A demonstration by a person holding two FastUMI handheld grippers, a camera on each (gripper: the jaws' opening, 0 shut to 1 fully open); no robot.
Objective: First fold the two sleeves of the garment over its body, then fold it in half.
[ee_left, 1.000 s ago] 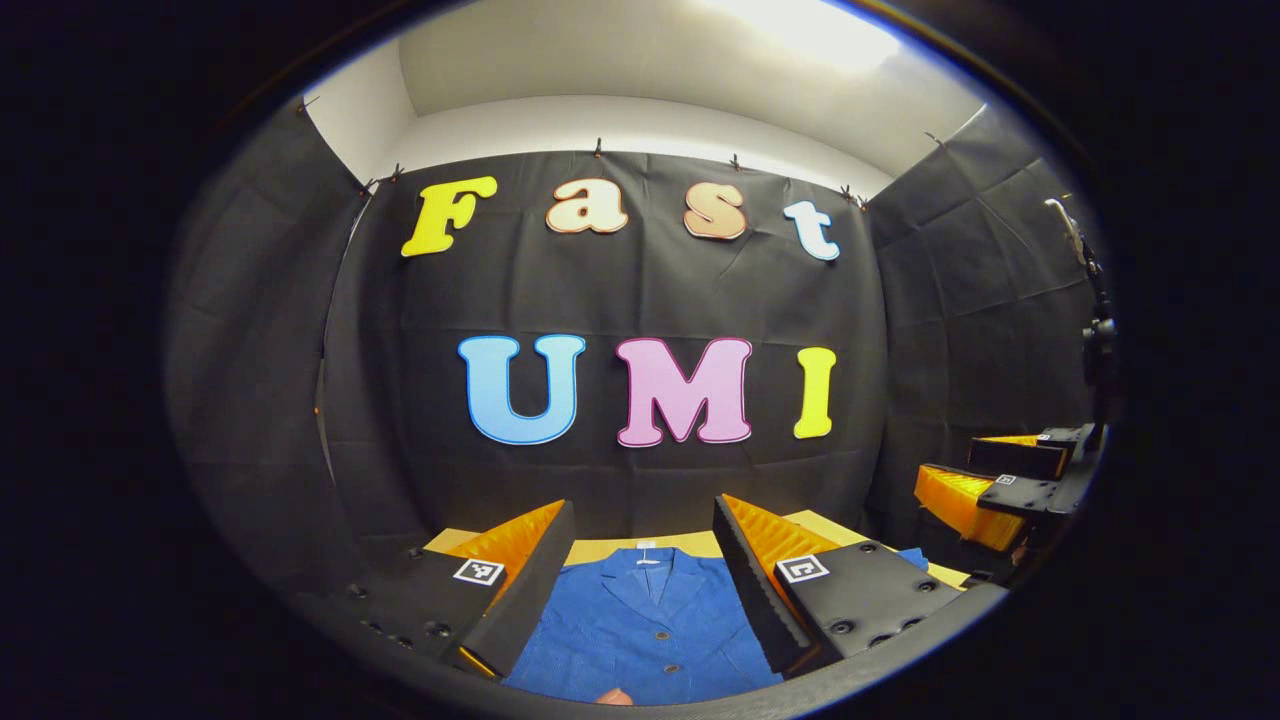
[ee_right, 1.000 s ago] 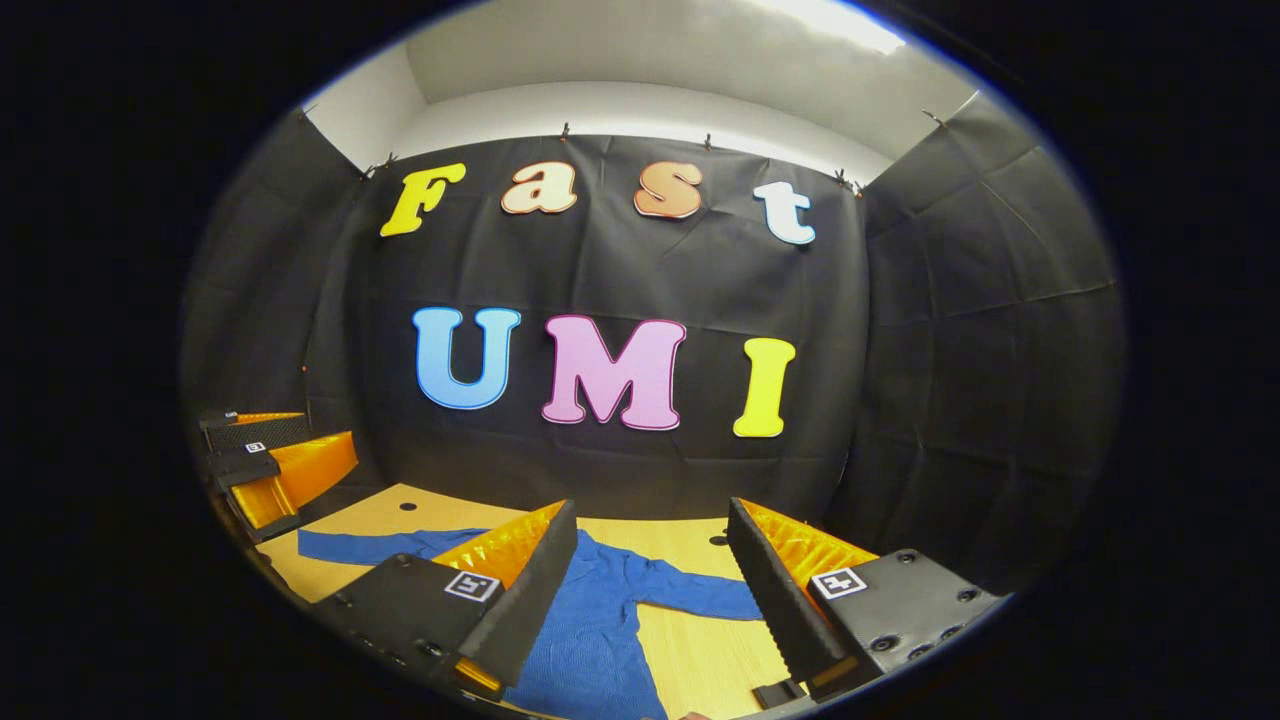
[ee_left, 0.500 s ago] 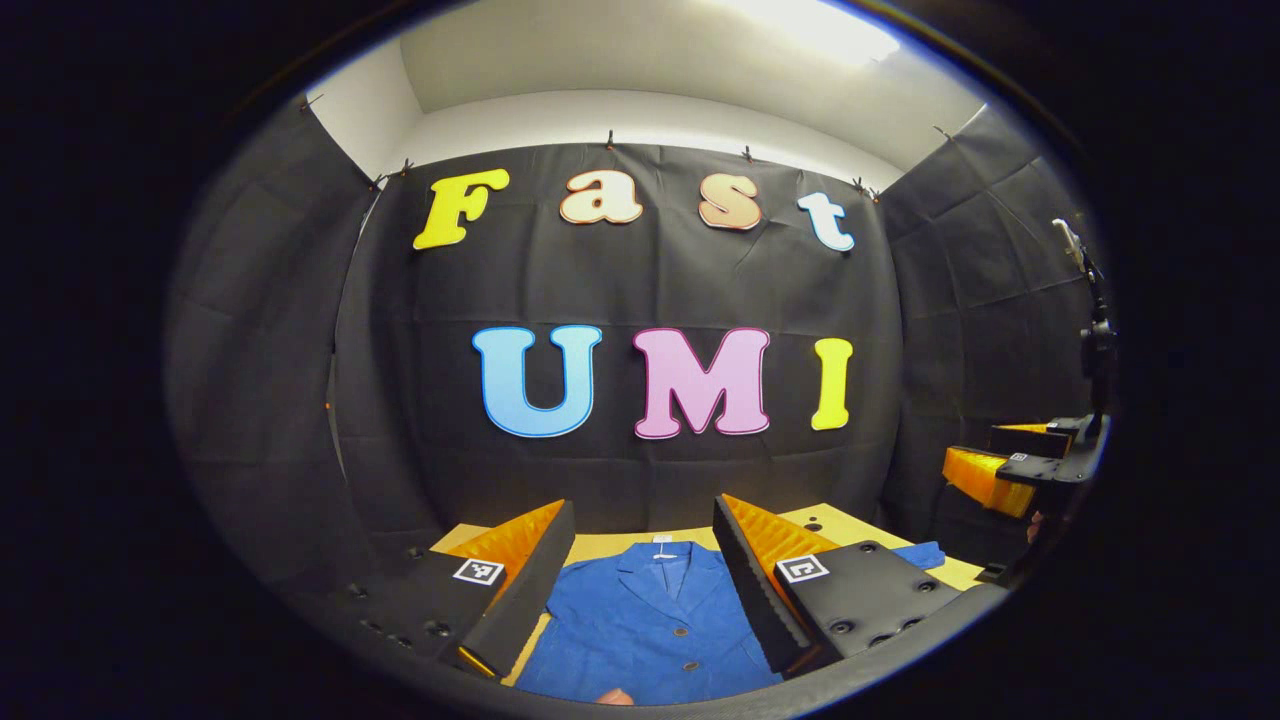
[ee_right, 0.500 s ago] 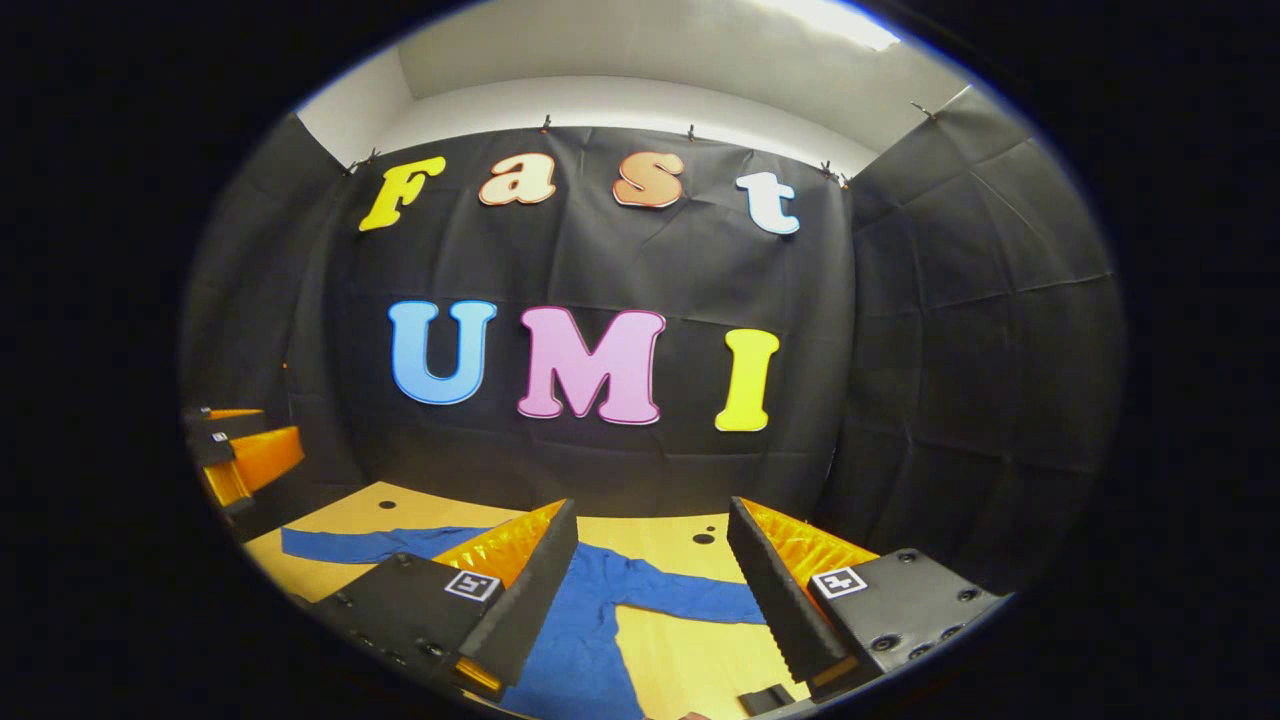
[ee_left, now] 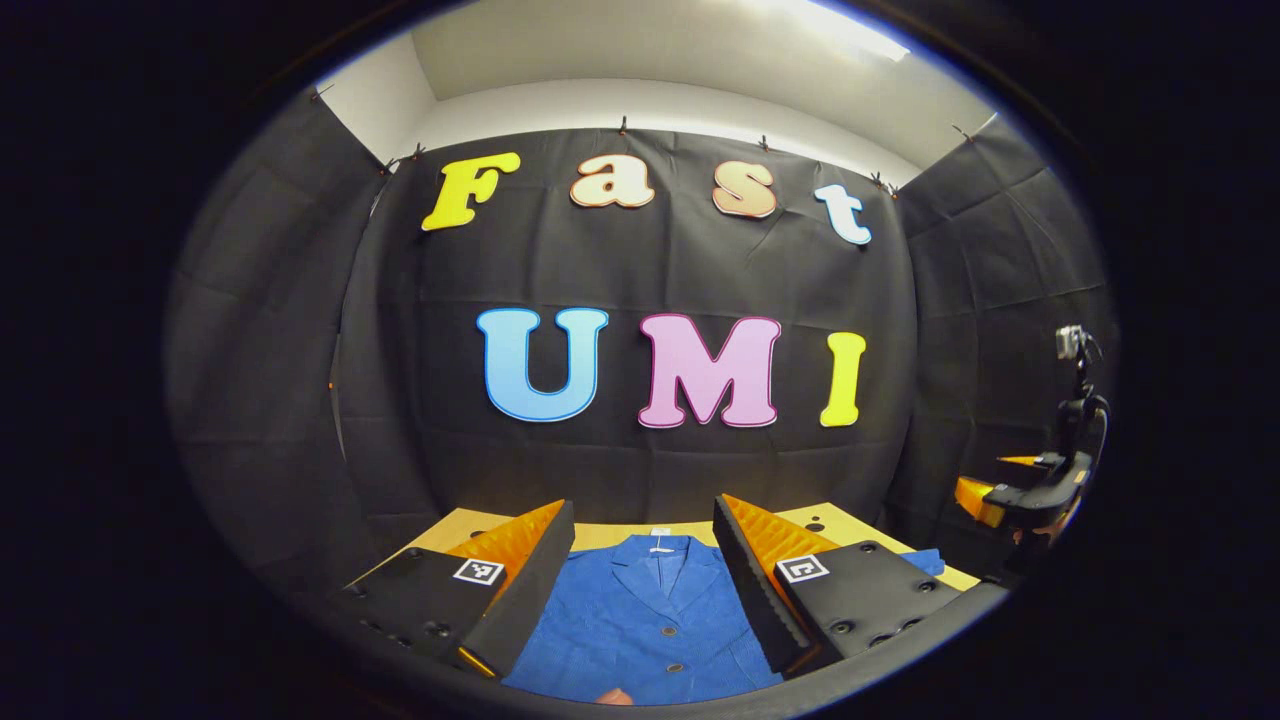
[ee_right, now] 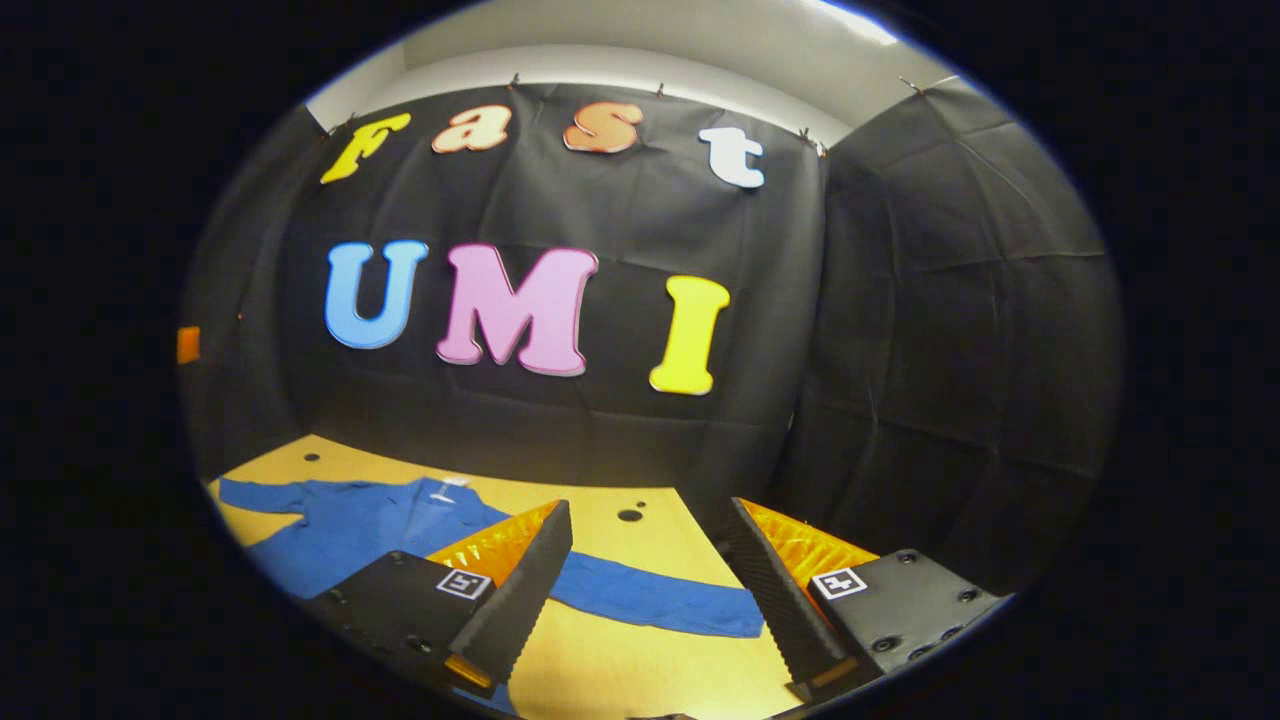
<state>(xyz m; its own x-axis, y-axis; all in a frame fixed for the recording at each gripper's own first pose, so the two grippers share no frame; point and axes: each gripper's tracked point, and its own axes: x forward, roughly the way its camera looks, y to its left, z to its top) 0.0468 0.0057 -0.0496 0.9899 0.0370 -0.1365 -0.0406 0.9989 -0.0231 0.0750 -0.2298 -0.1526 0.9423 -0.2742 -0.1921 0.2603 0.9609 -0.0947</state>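
Hovering over a blue jacket (ee_left: 640, 630) spread flat on a wooden table (ee_left: 600, 537), both tools spread wide and holding nothing.

Left gripper view: left gripper (ee_left: 640, 600) above the jacket's buttoned front, fingers apart, collar and a small white neck tag (ee_left: 660, 532) between them, tag too small to read; square black-and-white marker on each finger block, no legible writing; right sleeve end (ee_left: 925, 560) peeking past the right finger; right gripper (ee_left: 1020, 495) farther off at the right edge, well above the table.
Right gripper view: right gripper (ee_right: 650, 590) with fingers apart over bare tabletop, one sleeve (ee_right: 665, 605) stretched flat across the gap and partly hidden behind the left finger; jacket body and collar off to the left; two small dark holes (ee_right: 630, 515) in the tabletop; black cloth wall (ee_right: 950, 350) behind.
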